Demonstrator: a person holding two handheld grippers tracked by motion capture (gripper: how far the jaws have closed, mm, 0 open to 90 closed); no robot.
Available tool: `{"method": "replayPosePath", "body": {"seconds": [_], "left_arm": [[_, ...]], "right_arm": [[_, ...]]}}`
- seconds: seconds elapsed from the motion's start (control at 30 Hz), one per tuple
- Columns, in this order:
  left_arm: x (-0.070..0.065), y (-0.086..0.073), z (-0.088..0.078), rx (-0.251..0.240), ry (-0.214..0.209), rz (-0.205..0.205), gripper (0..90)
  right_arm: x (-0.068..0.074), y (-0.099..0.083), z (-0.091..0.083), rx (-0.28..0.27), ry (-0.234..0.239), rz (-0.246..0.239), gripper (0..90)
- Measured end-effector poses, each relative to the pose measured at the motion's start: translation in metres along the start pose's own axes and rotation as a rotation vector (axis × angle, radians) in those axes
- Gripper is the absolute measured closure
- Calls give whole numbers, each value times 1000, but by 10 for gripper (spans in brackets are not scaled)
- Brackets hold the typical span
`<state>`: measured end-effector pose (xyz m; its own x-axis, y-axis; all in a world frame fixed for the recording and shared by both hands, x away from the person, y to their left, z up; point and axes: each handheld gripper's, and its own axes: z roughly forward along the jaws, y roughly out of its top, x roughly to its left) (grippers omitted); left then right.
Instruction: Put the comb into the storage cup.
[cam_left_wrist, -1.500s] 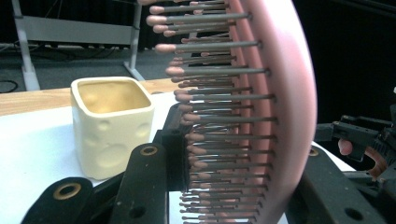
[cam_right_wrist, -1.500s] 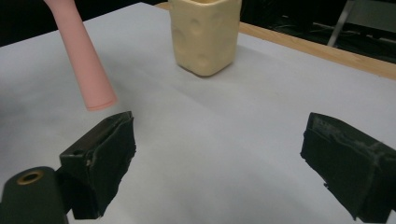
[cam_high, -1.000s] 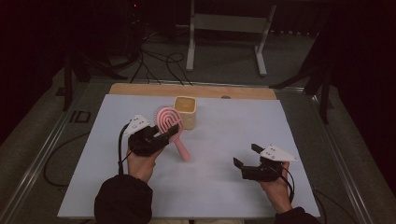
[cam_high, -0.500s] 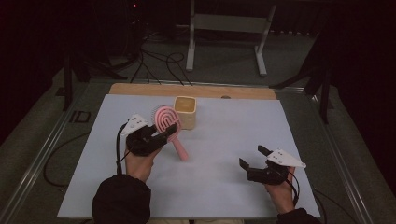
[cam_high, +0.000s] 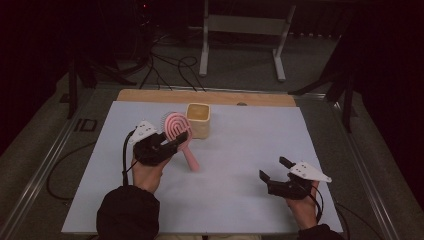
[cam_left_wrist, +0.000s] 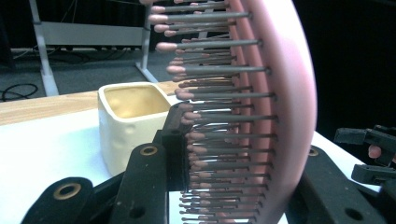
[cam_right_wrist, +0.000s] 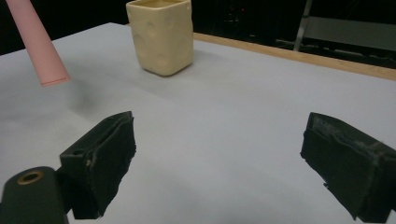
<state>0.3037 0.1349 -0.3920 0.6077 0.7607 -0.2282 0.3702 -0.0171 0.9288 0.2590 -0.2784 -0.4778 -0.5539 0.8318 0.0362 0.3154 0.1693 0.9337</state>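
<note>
Since a second ago, the right tool (cam_high: 274, 170) has slid nearer the bench's front edge and toward its right side, while the left tool (cam_high: 176, 140) has kept its place with the brush.

High view: the left tool stays clamped on the head of a pink paddle hairbrush (cam_high: 178, 131), its handle slanting down to the white bench (cam_high: 240, 150) in front of a cream square cup (cam_high: 198, 120). The brush head stands just beside the cup. The right tool rests low near the front right corner, jaws apart with nothing between them, well apart from brush and cup.

Left gripper view: the black jaws press the hairbrush (cam_left_wrist: 261, 112) from both sides, one on the bristles and one on the pink back. The cream cup (cam_left_wrist: 128, 123) stands behind, on the bench beside the wooden strip (cam_left_wrist: 42, 106).

Right gripper view: the jaws stand wide over bare bench (cam_right_wrist: 224, 107). The cup (cam_right_wrist: 161, 35) sits ahead; the brush's pink handle end (cam_right_wrist: 39, 46) hangs at upper left.
</note>
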Motion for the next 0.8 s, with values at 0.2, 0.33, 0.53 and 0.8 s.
{"method": "replayPosePath", "body": {"seconds": [0.2, 0.33, 0.53, 0.8], "left_arm": [[1, 2, 0, 2, 3, 5, 643], [3, 4, -1, 3, 8, 14, 643], [5, 7, -1, 2, 11, 21, 643], [9, 10, -1, 1, 18, 15, 643]], "right_arm": [[0, -1, 0, -1, -4, 4, 97], [-1, -1, 0, -1, -3, 5, 96], [-1, -1, 0, 1, -4, 2, 96], [-1, -2, 0, -2, -5, 5, 96]]}}
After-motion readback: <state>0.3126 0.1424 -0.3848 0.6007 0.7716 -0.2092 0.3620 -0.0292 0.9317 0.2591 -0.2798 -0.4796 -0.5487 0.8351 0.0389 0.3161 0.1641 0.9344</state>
